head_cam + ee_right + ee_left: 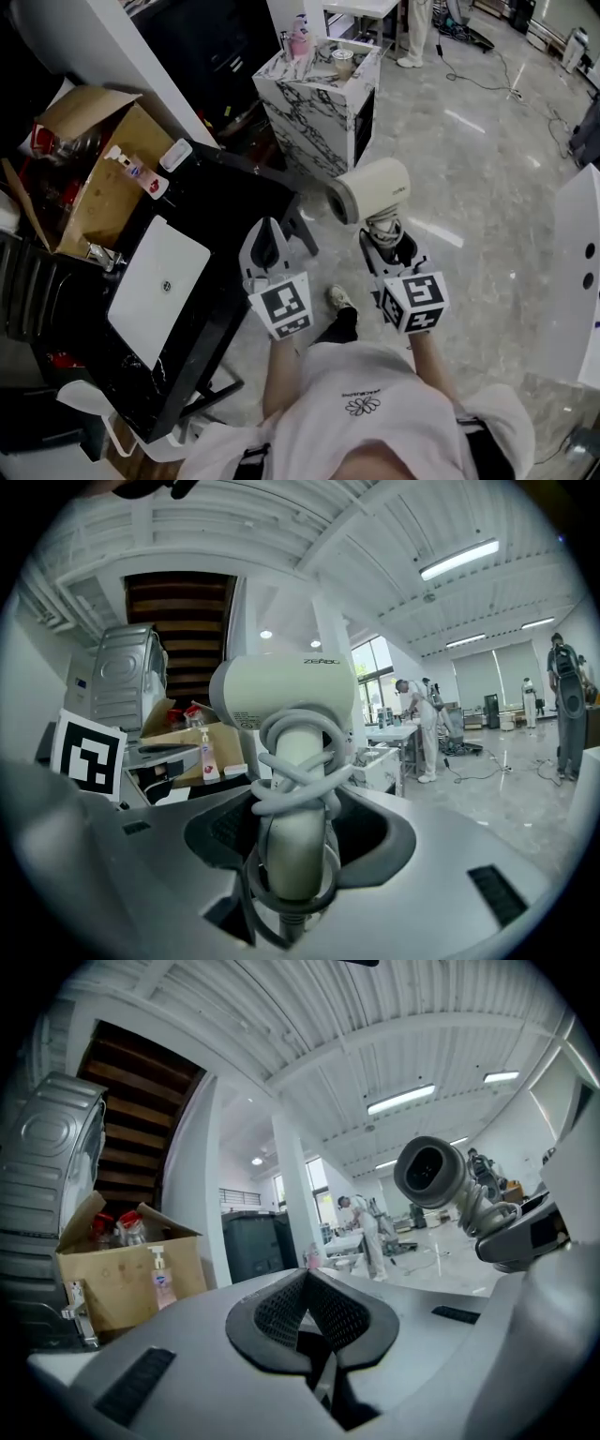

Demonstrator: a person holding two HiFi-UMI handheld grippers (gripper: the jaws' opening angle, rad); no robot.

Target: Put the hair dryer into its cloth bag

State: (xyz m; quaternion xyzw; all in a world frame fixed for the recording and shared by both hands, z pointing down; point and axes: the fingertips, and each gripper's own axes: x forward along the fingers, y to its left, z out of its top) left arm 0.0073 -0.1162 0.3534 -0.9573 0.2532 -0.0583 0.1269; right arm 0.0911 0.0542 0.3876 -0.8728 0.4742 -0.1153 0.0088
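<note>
My right tongs (pixel 386 239) clamped on hair dryer (pixel 375 187) handle, cord (pixel 298 761) coiled round it. My left tongs (pixel 266 246) closed, nothing between.

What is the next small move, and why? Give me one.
Probably open the left gripper and bring it to the flat white item on the black table, which may be the cloth bag. The left gripper is shut and empty, while the right gripper grips the hair dryer by its cord-wrapped handle.
</note>
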